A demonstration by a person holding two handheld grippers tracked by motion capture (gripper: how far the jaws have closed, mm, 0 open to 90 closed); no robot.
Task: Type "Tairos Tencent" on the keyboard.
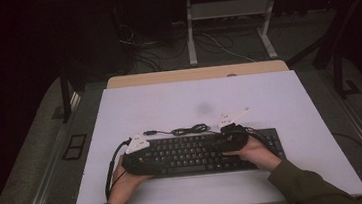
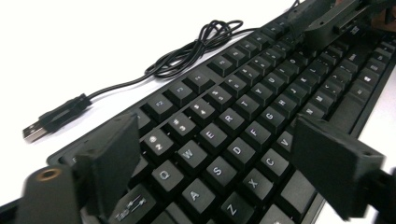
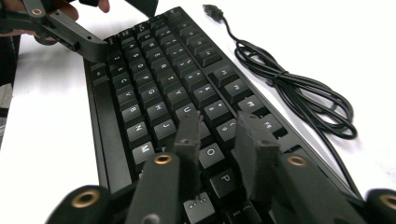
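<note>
A black keyboard lies lengthwise near the table's front edge, with its coiled black cable and USB plug on the white surface behind it. My left gripper hovers over the keyboard's left end. Its jaws stand wide apart above the Q‑to‑V keys, with nothing between them. My right gripper is over the right half, pointing left along the keys. Those jaws stand close together with a narrow gap above the O key, gripping nothing. Each gripper view also catches the other gripper farther along the keyboard.
The white tabletop stretches behind and to both sides of the keyboard, with a wooden strip at its far edge. Beyond it stand white desk legs and loose cables on the dark floor.
</note>
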